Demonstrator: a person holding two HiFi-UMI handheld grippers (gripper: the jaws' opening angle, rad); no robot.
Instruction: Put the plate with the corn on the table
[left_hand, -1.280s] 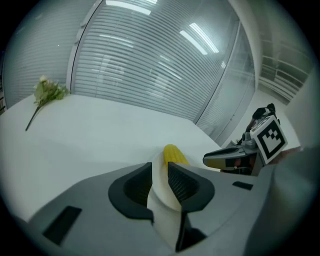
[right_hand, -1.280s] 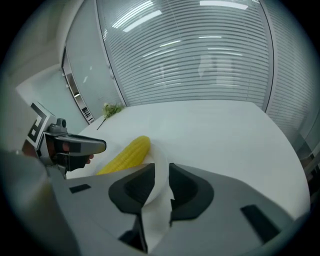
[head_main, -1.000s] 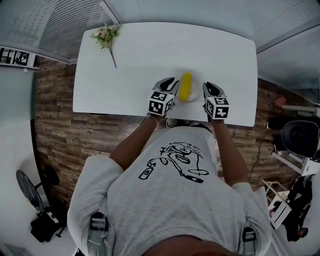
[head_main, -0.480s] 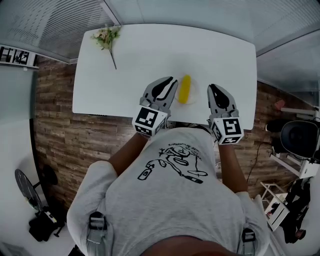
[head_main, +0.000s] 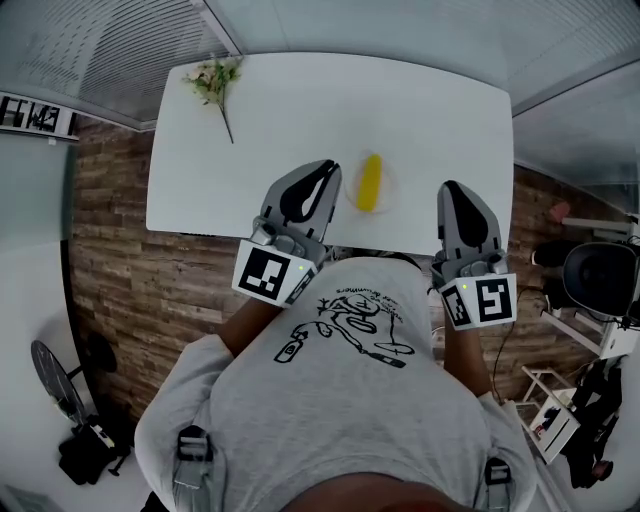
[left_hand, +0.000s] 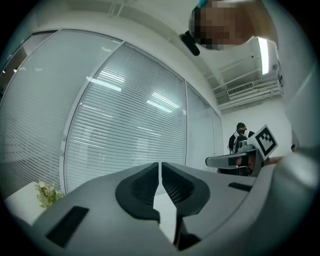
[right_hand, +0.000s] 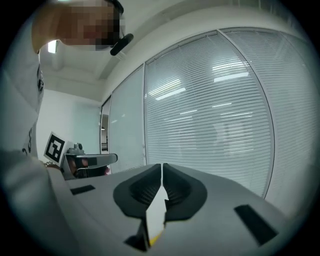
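A yellow corn cob (head_main: 369, 183) lies on a white plate (head_main: 391, 190) near the front edge of the white table (head_main: 300, 110). Both grippers hover well above the table, one on each side of the plate and apart from it. My left gripper (head_main: 328, 170) is shut and empty; its jaws (left_hand: 160, 166) meet at the tips. My right gripper (head_main: 450, 190) has just been closing its jaws, and they now meet (right_hand: 162, 166) with nothing between them. Each gripper view looks level at window blinds and shows the other gripper (left_hand: 235, 160) (right_hand: 92, 160) at its side.
A flower sprig (head_main: 214, 78) lies at the table's far left corner, also visible as a flower sprig (left_hand: 46, 194) in the left gripper view. Wooden floor surrounds the table. A black chair (head_main: 600, 275) stands at the right, a fan (head_main: 60, 385) at the lower left.
Both grippers rose from beside the plate toward the camera and spread apart. The plate with the corn stayed on the table.
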